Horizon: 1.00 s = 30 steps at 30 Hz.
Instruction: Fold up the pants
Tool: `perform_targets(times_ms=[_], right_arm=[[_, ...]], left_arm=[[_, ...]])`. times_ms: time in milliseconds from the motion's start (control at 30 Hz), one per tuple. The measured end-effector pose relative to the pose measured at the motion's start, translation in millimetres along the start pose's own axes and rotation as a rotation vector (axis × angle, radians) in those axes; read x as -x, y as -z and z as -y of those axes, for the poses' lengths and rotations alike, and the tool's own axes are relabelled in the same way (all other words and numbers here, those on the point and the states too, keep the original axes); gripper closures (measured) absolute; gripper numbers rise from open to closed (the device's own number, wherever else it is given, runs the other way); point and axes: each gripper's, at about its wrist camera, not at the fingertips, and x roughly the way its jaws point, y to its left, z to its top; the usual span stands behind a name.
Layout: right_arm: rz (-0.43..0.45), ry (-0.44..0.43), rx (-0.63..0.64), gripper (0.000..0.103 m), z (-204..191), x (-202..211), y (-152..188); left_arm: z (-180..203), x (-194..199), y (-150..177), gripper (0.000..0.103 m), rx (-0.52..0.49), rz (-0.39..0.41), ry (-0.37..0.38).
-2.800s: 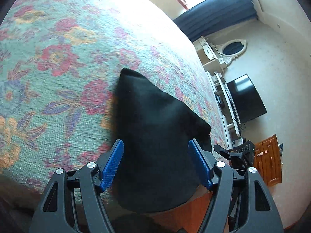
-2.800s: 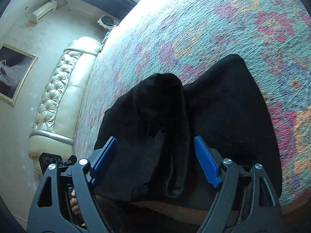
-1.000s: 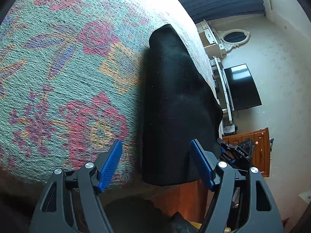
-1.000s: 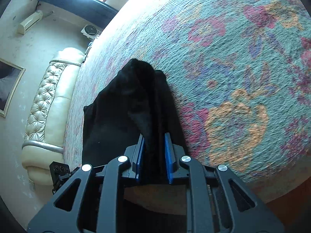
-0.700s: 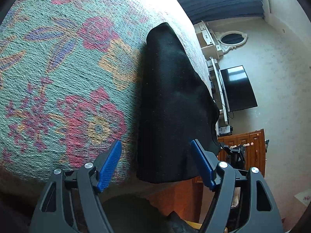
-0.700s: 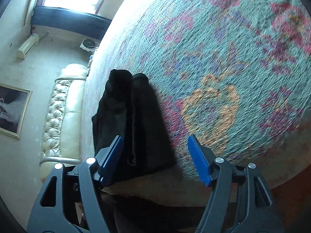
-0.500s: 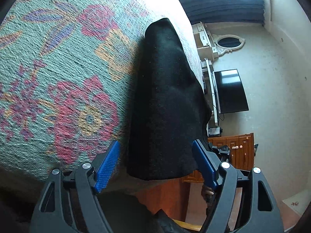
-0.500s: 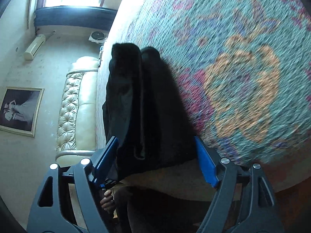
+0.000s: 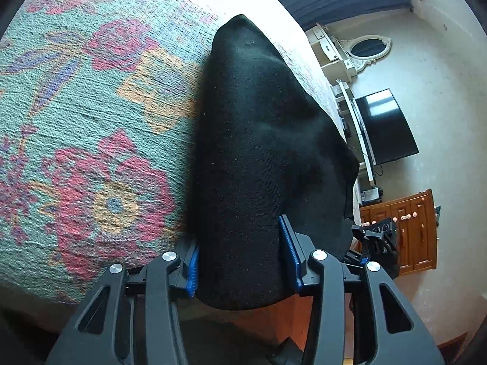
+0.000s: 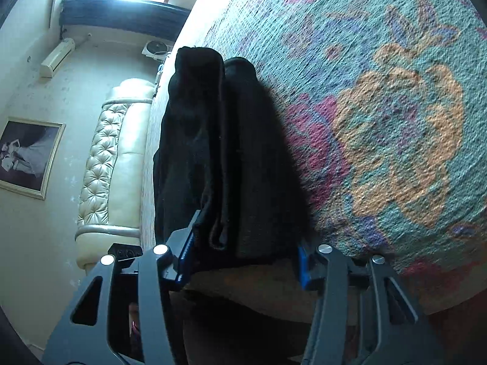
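On the near edge of the bed lie the black pants, folded into a long narrow bundle that runs away from both cameras, its near end hanging a little over the mattress edge; from the right wrist the bundle shows two stacked lengthwise layers with a seam between them. Around that near end sits the left gripper, its blue-padded jaws spread to either side of the cloth and touching its flanks without visibly squeezing it; the right gripper frames the other side likewise, jaws spread, pads close beside the fabric. Beneath lies the floral bedspread in teal, red and orange. Farther off stand a flat television, a wooden cabinet, a tufted cream headboard and a framed picture.
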Motion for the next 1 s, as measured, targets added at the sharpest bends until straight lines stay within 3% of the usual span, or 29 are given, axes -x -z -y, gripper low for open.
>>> perform_targets(times_ms=[367,1000], right_arm=[[0.014,0.013,0.020,0.058,-18,-7,3],[-0.042,0.023,0.064,0.058,-67,-46,6]], left_arm=[[23,9,4,0.065,-0.096,0.040,-0.140],[13,31,0,0.066,-0.084,0.068,-0.212]])
